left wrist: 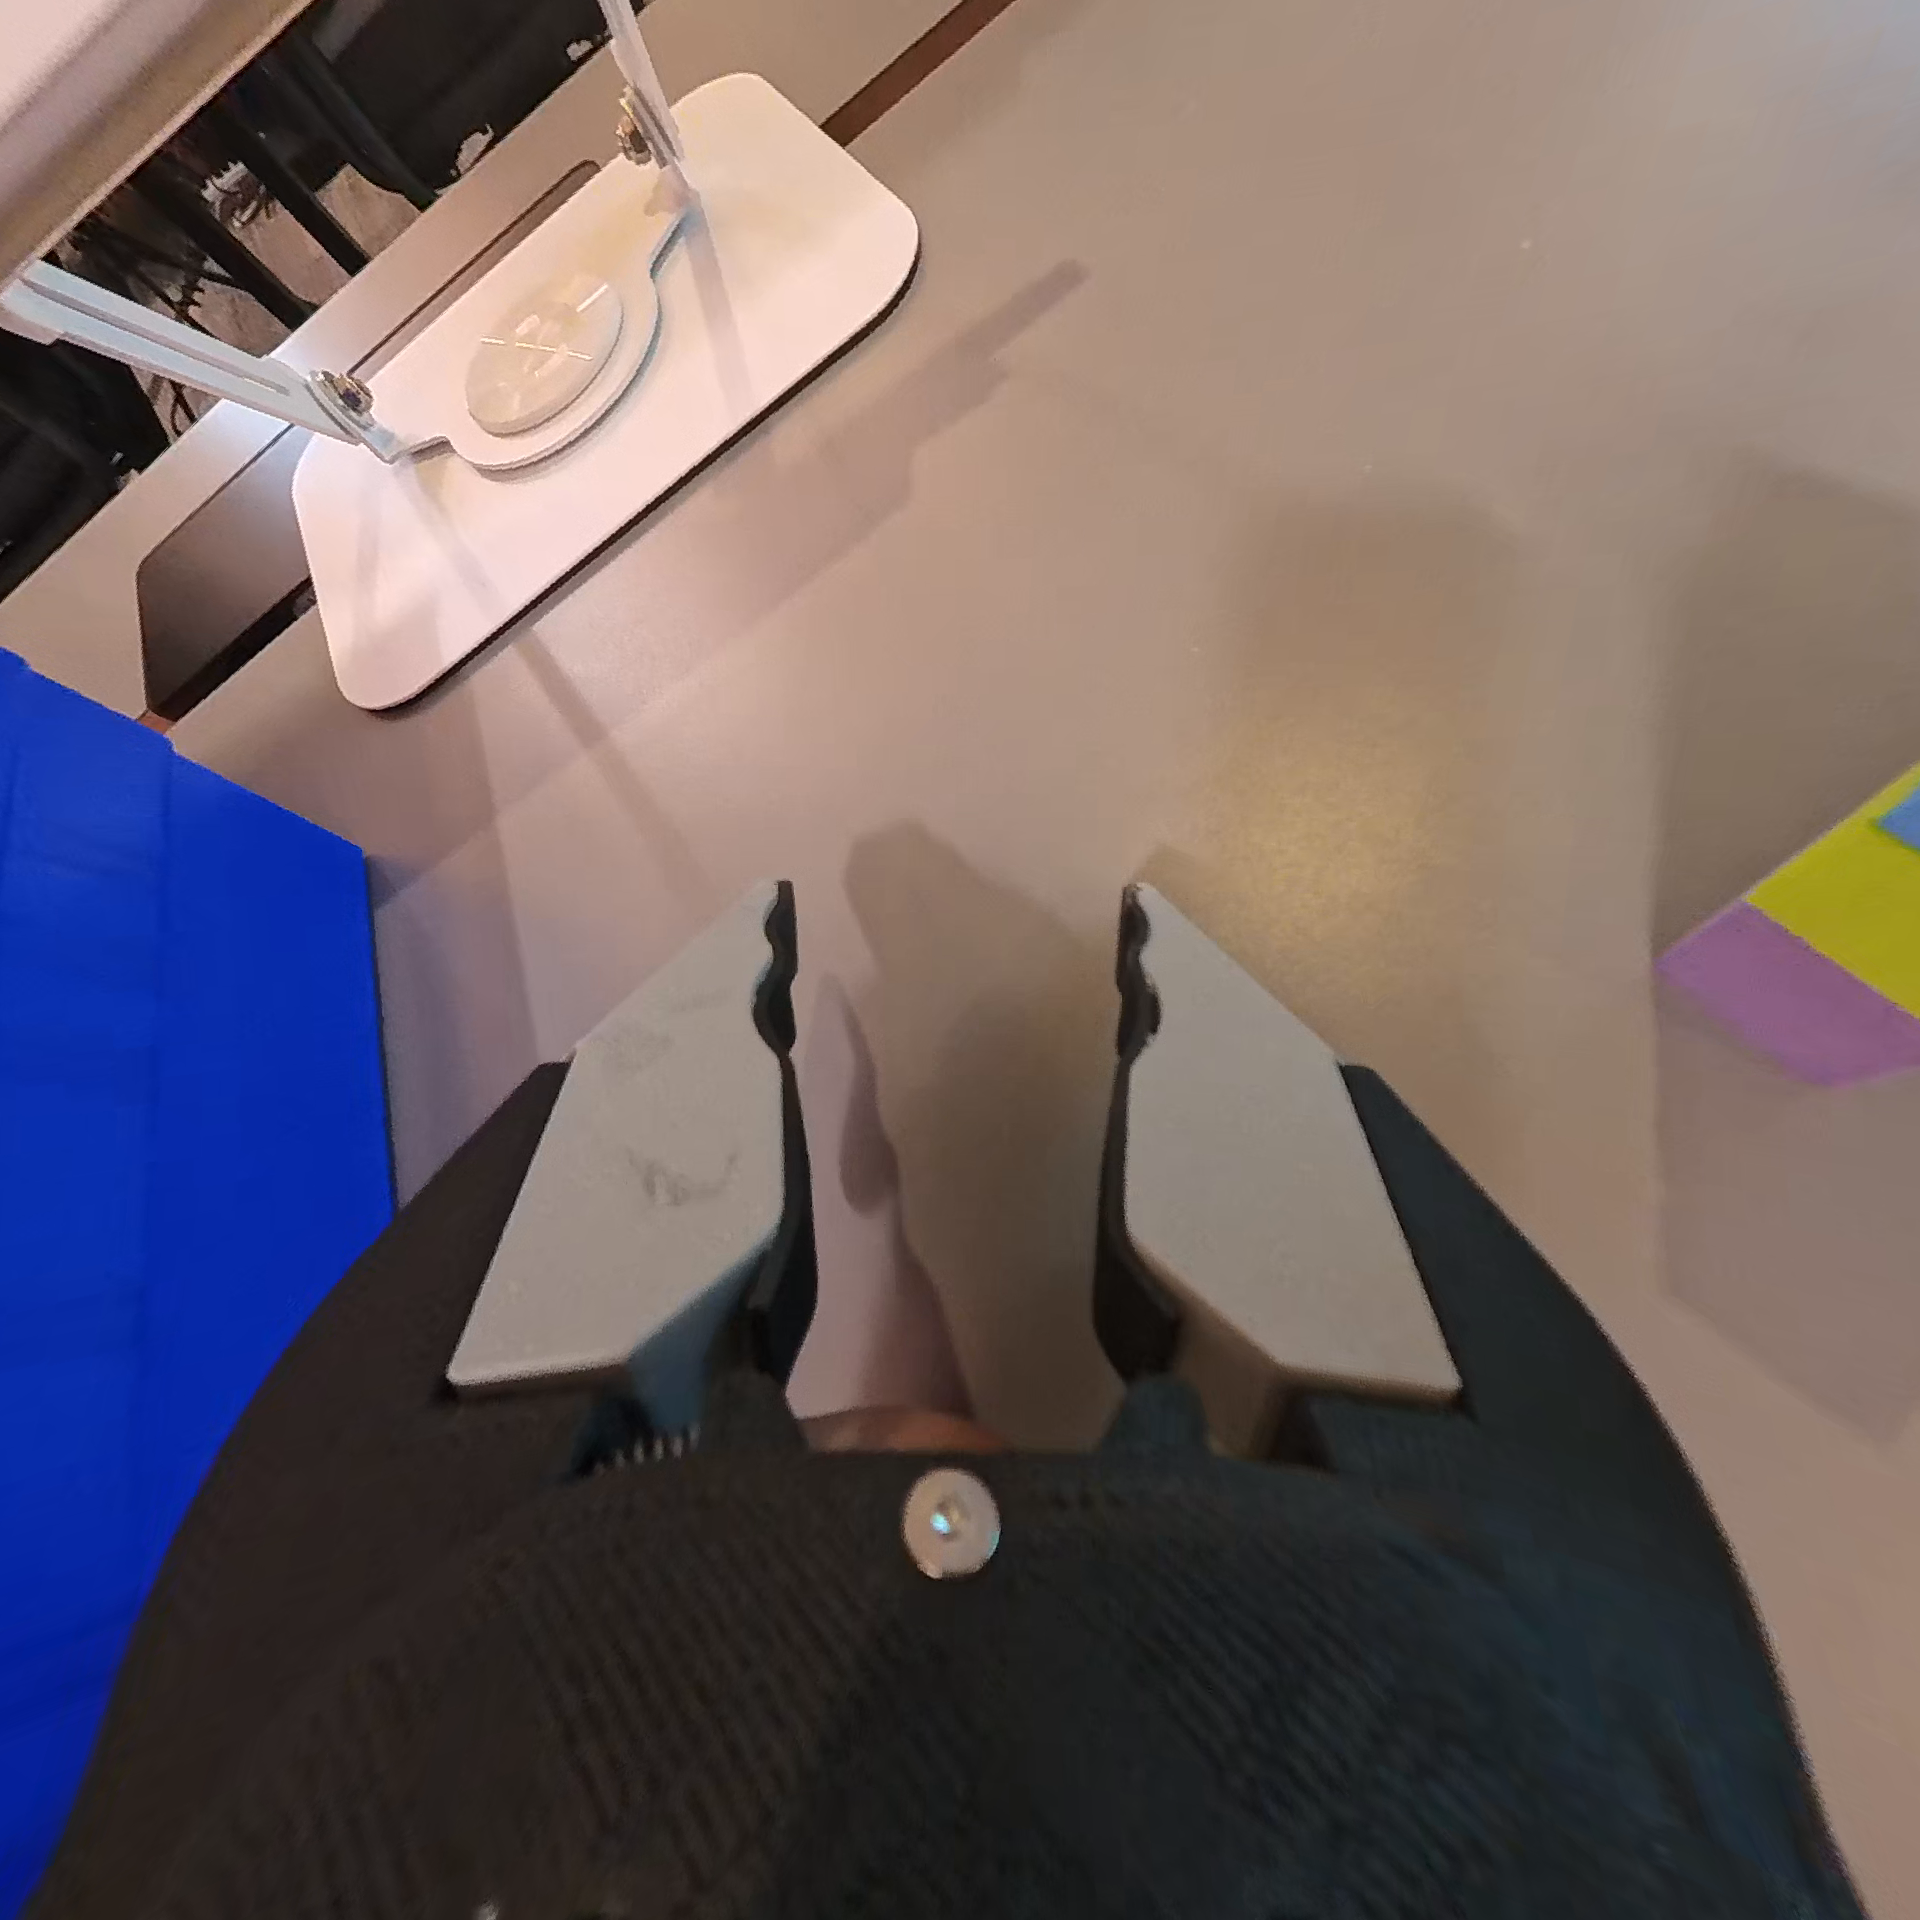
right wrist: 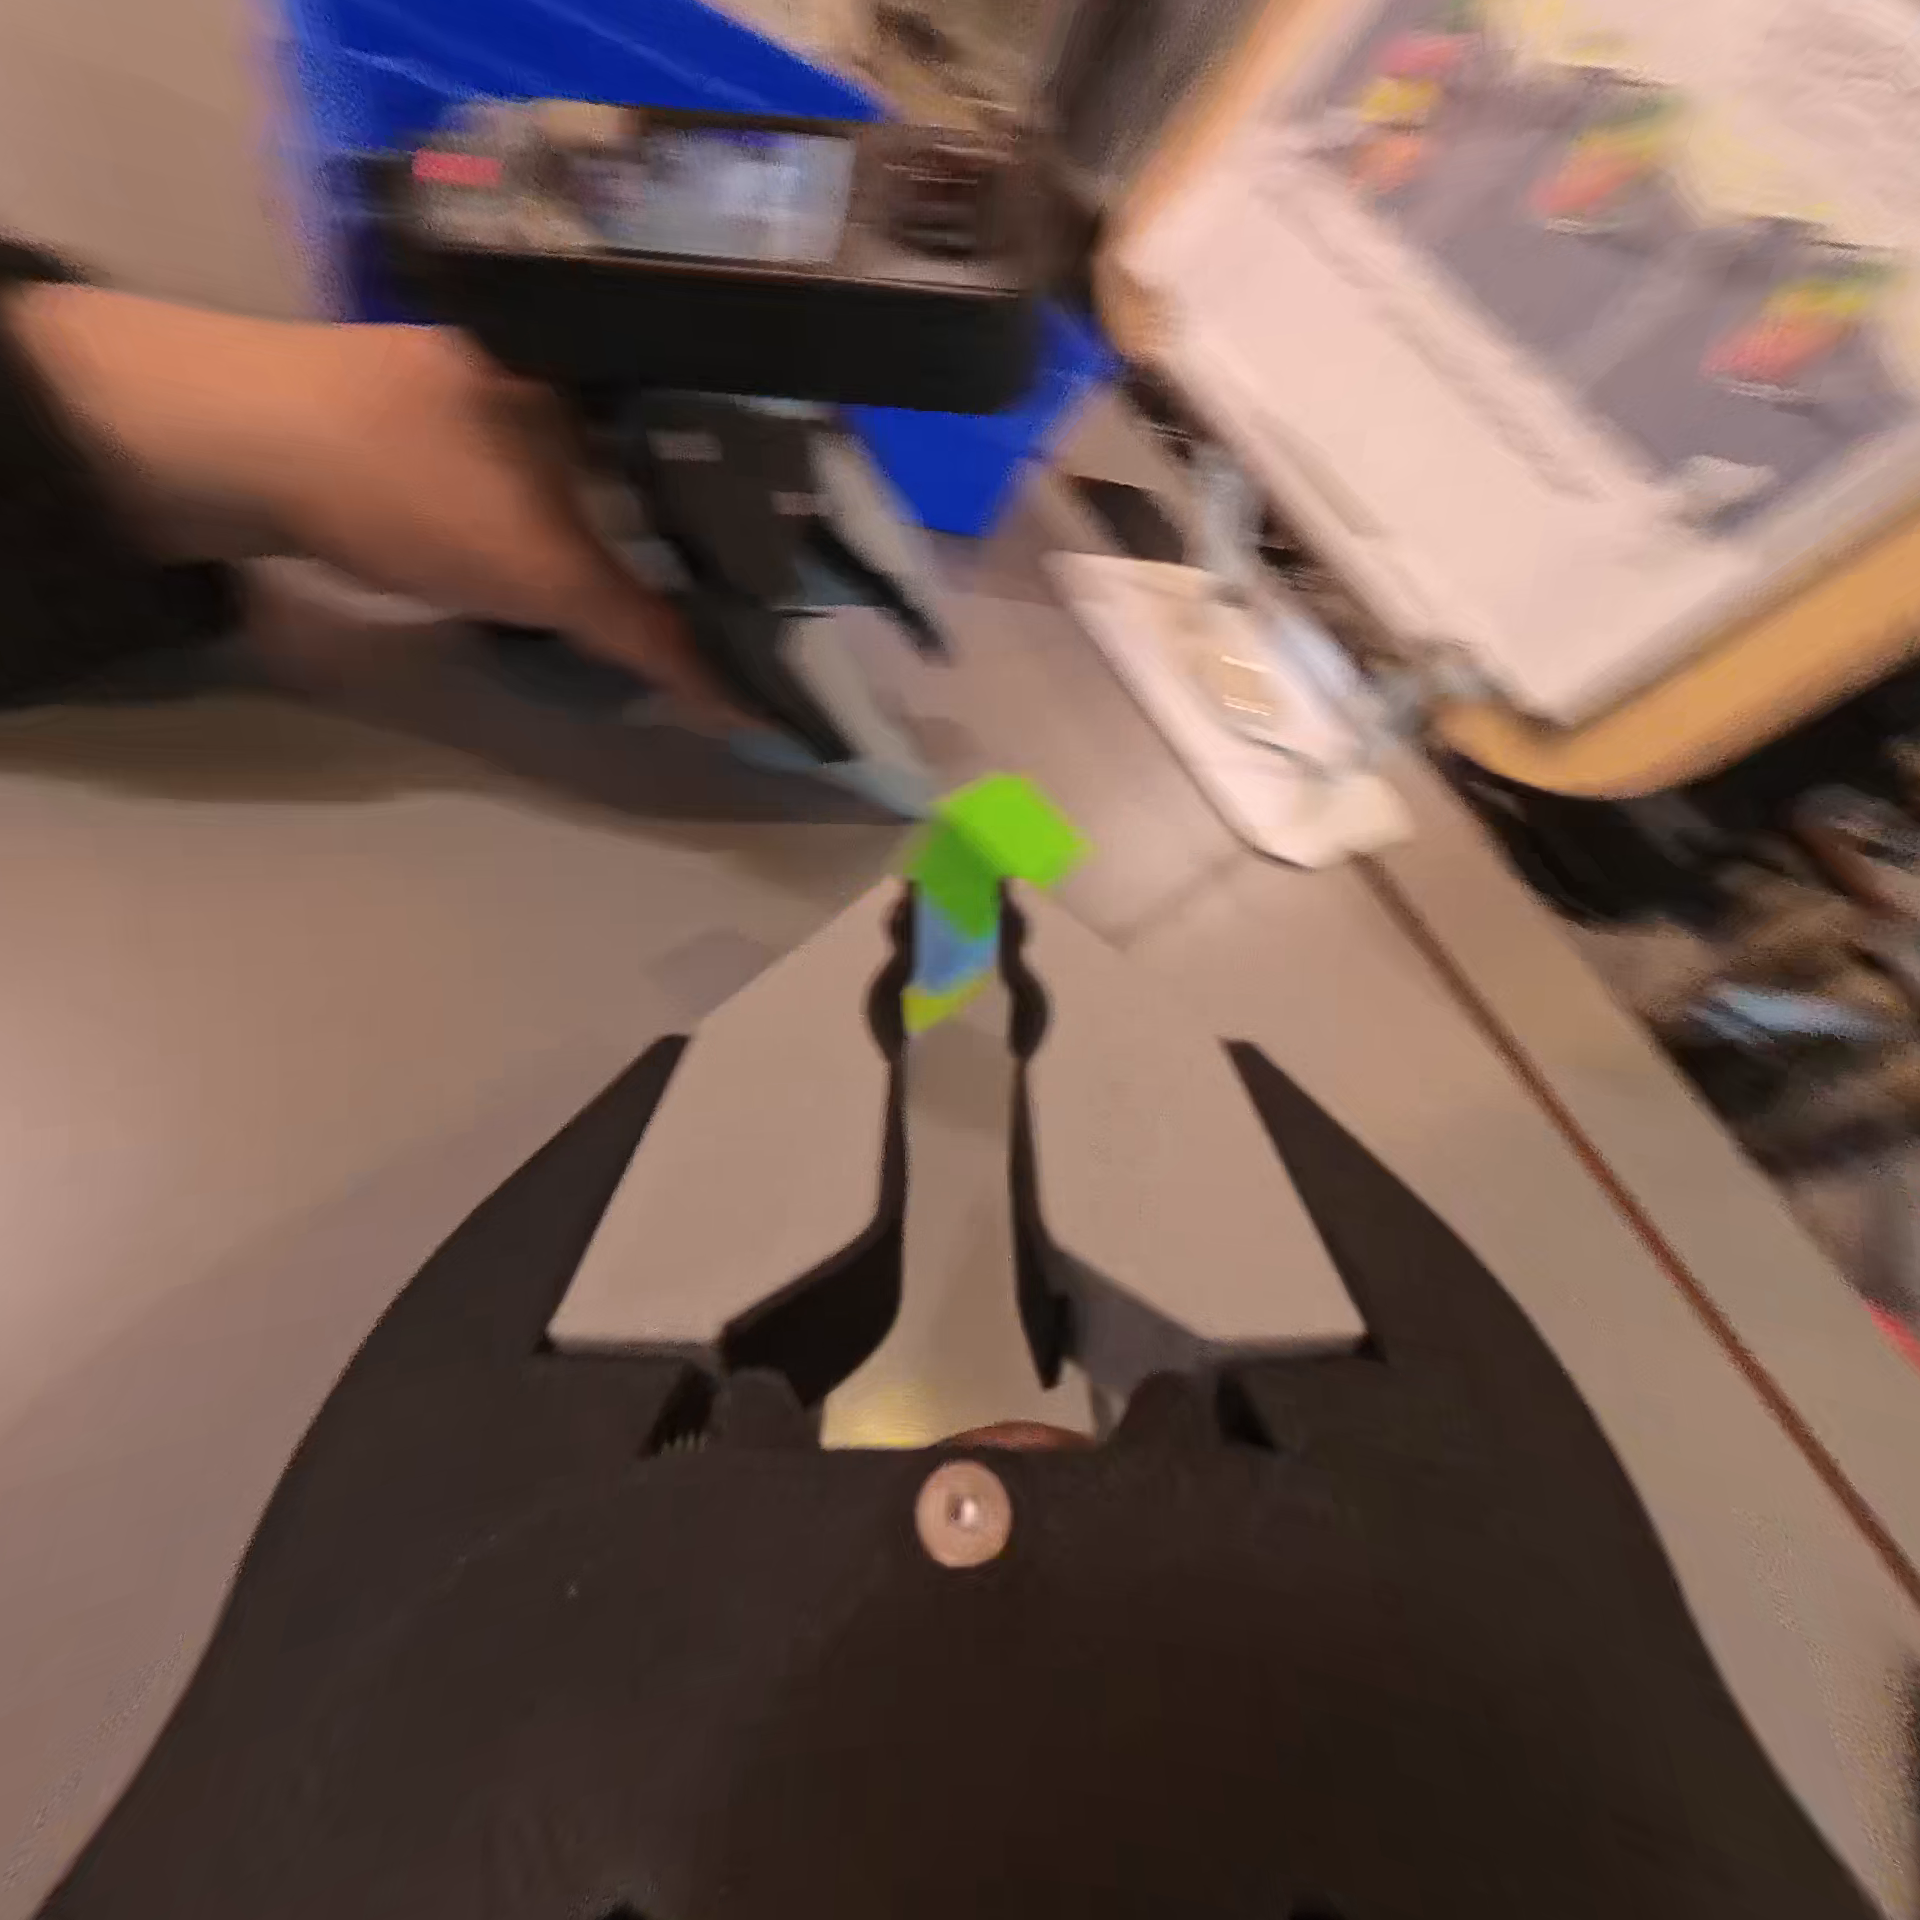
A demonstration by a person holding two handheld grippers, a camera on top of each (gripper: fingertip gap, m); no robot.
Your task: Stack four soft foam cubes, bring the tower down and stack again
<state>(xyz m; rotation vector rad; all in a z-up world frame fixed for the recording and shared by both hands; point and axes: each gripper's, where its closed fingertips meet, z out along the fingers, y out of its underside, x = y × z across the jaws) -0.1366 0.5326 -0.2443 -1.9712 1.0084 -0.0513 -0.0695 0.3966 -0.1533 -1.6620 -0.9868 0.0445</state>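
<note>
Black ribbed housing fills the near edge of the left wrist view, and from it the left gripper (left wrist: pixel 956 904) reaches forward with its two grey fingers (left wrist: pixel 665 1132) spread well apart, nothing between them, only bare beige worktop (left wrist: pixel 1247 416) showing in the gap. At the far right edge of that view a stack of foam cubes (left wrist: pixel 1829 935) is partly cut off: a purple cube at the bottom, a yellow one on it, and a sliver of blue above. A blue bin (left wrist: pixel 177 1039) stands at the left, and farther off on the left a white flat stand base (left wrist: pixel 623 416) with thin metal arms rests on the worktop. The right wrist view is badly smeared by motion. Its own right gripper (right wrist: pixel 956 914) has its fingers drawn close together, but whether they touch the cubes beyond them cannot be told. Just past the fingertips stands the tower, a green cube (right wrist: pixel 997 842) on top and tilted, with a blue cube (right wrist: pixel 951 961) and a yellow cube (right wrist: pixel 935 1008) seen below it through the narrow gap. Beyond the tower on the left, a person's hand (right wrist: pixel 343 488) holds the other gripper, its tips close to the green cube.
</note>
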